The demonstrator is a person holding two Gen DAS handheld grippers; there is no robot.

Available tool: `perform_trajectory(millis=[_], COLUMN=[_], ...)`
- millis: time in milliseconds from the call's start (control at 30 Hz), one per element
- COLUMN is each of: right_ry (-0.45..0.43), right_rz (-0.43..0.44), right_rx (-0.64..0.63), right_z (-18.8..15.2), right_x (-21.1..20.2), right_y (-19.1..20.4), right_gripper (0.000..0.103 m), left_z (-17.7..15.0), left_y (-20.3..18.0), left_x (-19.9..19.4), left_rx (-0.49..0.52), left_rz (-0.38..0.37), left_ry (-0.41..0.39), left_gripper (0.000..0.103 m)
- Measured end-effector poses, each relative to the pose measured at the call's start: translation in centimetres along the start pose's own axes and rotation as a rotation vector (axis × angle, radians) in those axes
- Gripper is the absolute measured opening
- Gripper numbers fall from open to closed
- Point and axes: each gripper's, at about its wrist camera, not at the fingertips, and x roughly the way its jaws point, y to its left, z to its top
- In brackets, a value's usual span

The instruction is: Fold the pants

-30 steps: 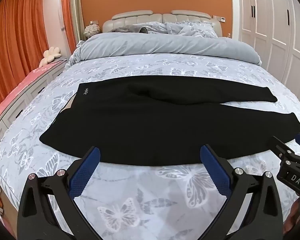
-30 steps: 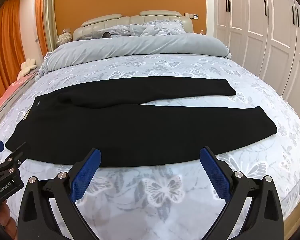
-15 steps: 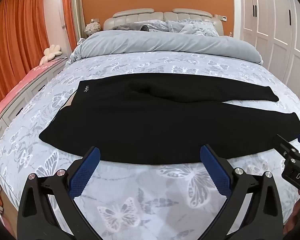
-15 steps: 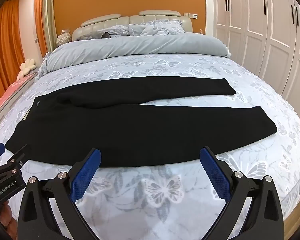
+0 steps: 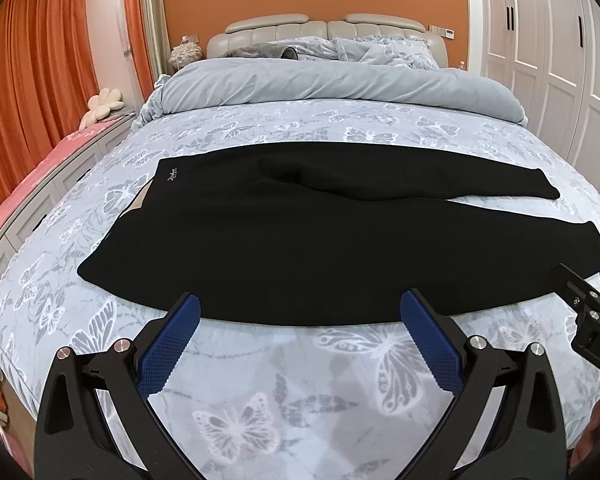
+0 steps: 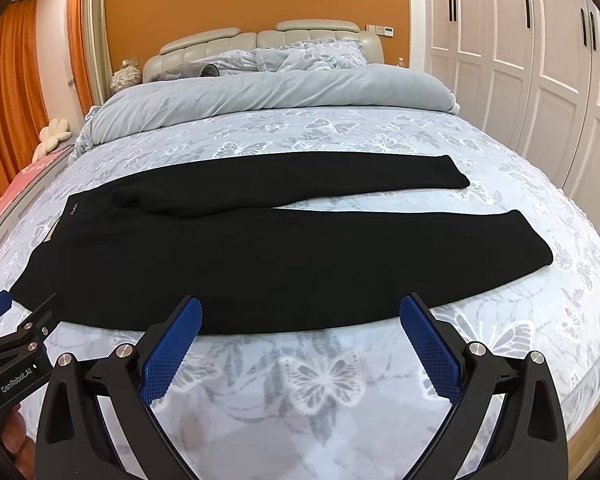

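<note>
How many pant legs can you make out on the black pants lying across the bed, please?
2. The far leg runs toward the headboard side, its cuff at the right. The near leg lies closer to both open grippers, its cuff also right. Both join at the waist on the left.

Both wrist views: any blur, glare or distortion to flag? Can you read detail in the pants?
Left wrist view: strong fisheye bowing of the wardrobe doors, dark vignette corners, sharp focus; the black pants read nearly flat, folds faint. Right wrist view: same barrel distortion and vignette, even soft lighting, no glare on the bedspread; the pants' texture is crushed to black, only the small waistband logo shows.
</note>
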Motion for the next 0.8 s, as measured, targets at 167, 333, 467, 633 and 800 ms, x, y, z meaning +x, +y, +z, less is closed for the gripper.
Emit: perform_trajectory(millis=[167, 333, 467, 633, 800], right_ry=[0.001, 0.007, 0.007, 0.010, 0.011], right_rz=[0.000, 0.001, 0.000, 0.001, 0.001], right_rx=[0.001, 0.002, 0.002, 0.001, 0.003], right_z=[0.0, -0.1, -0.1, -0.2, -0.2], right_x=[0.0, 0.1, 0.6, 0.1, 0.2], right_y=[0.2, -0.5, 0.0, 0.1, 0.1], right_gripper=[0.098, 0.098, 0.098, 0.098, 0.098], left_z=[-0.1, -0.1, -0.4, -0.3, -0.5], left_y=[0.0, 0.0, 0.3, 0.3, 0.5], left_x=[0.1, 0.1, 0.2, 0.2, 0.3], left_rx=[-0.001, 0.002, 0.000, 0.000, -0.001], left_rz=[0.001, 0.000, 0.001, 0.001, 0.003], left_ry=[0.001, 0.003, 0.003, 0.005, 0.005], left_gripper=[0.098, 0.098, 0.098, 0.098, 0.098])
